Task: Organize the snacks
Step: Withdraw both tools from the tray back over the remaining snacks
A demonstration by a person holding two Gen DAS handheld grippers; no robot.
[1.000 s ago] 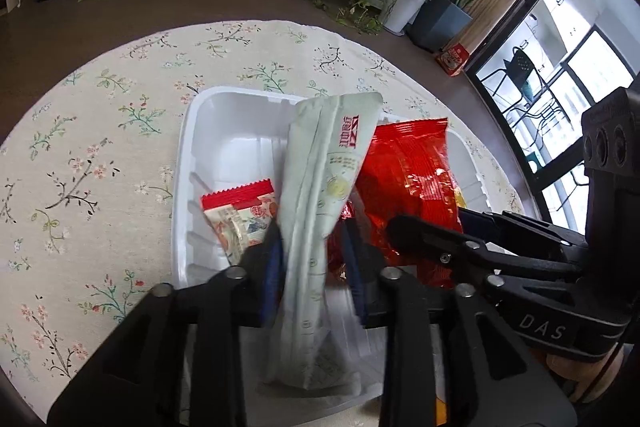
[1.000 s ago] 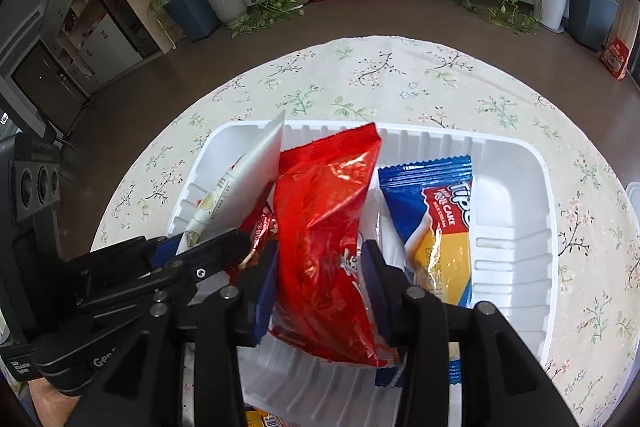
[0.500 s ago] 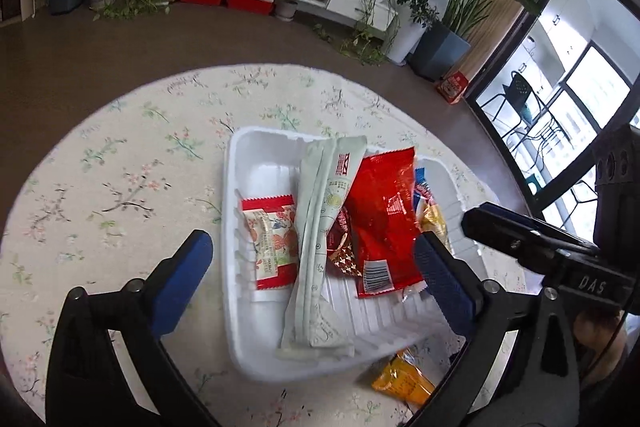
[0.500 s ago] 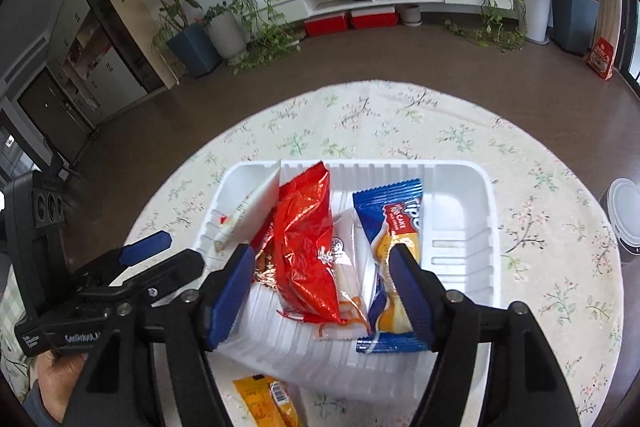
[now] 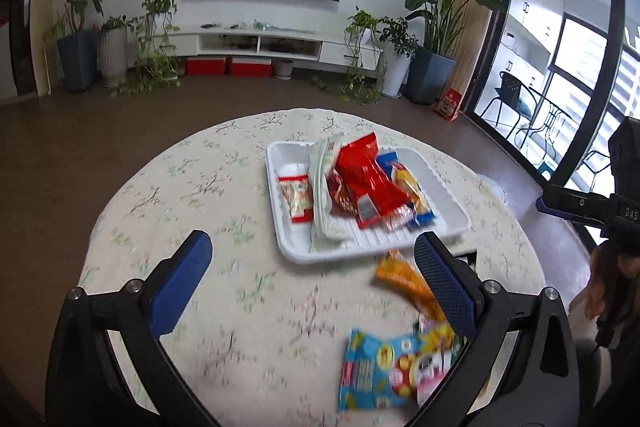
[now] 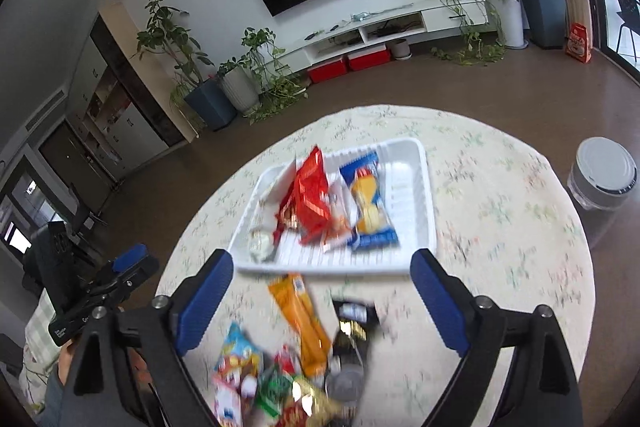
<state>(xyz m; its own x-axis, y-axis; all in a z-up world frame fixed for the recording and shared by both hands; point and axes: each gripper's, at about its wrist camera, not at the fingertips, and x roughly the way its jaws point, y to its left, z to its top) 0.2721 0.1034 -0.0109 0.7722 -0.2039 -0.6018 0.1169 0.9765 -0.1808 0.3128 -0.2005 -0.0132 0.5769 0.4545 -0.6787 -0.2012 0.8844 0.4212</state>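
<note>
The white tray (image 5: 444, 187) sits on the round table with the flowery cloth (image 5: 192, 187). Inside the tray, five snacks lie side by side: a small red and white packet (image 5: 297, 198), a long pale green packet (image 5: 325, 193), a shiny red bag (image 5: 370, 179), a dark red packet (image 5: 343, 197) partly under it, and a blue and yellow cake packet (image 6: 370, 205).

Half a second ago both grippers were close over the tray. Now both have pulled back toward the near edge of the table, and the tray looks farther away. The snacks in the tray have not moved.

The left gripper (image 5: 312, 279) has its jaws spread wide and holds nothing. The right gripper (image 6: 320, 291) is also spread wide and holds nothing.

Just in front of the tray lies an orange packet (image 6: 300, 319). Nearer still is a blue and yellow bag (image 5: 394, 367) and a pile of other snacks (image 6: 288, 387), which look blurry.
</note>
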